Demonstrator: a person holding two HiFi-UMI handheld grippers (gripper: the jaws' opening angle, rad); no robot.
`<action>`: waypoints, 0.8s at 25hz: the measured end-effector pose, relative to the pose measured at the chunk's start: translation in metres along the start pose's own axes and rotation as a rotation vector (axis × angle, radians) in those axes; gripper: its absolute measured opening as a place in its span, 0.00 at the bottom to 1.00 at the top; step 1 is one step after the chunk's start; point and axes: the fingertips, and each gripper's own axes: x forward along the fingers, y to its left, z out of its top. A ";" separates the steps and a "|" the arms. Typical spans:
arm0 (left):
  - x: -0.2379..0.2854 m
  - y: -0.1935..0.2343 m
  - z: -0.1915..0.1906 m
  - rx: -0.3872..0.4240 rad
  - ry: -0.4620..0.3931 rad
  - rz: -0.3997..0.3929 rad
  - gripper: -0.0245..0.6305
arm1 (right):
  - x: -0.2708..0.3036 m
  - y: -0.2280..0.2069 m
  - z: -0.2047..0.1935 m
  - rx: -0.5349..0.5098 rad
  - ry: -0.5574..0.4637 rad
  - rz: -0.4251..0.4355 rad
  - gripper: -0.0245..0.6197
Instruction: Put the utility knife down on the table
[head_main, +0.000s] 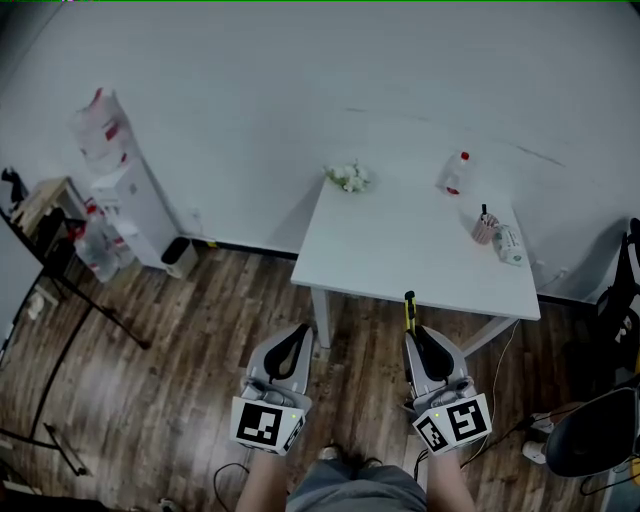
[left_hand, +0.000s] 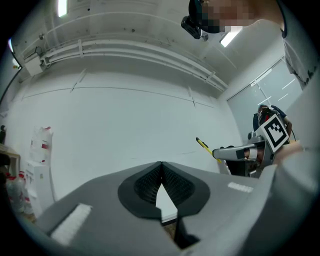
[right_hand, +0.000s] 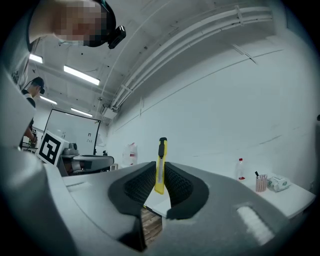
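Both tools sit closest, low over wood floor (head_main: 180, 350). R tool (head_main: 412, 335) is clamped on utility knife (head_main: 409, 310): yellow body pinched between the pads, black-tipped end sticking out fwd past the jaw tips. L tool (head_main: 300, 335) is just left of R tool, jaws together at the tips, nothing between them. White table (head_main: 400, 250) is ahead of both tools; knife's far end reaches its near edge in head view. Far ahead-right of R tool on table: bottle (head_main: 455, 172) w/ red cap, cup (head_main: 484, 228) w/ pens. Flowers (head_main: 349, 177) are at far-left corner, ahead of L tool.
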 end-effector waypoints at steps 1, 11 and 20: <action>0.000 0.003 0.000 0.000 -0.001 -0.002 0.05 | 0.002 0.001 0.000 0.007 -0.004 -0.001 0.12; 0.000 0.027 -0.008 0.002 -0.012 -0.044 0.05 | 0.016 0.013 -0.008 0.012 -0.018 -0.038 0.12; 0.015 0.040 -0.012 0.000 -0.016 -0.041 0.05 | 0.032 0.000 -0.006 0.011 -0.029 -0.051 0.12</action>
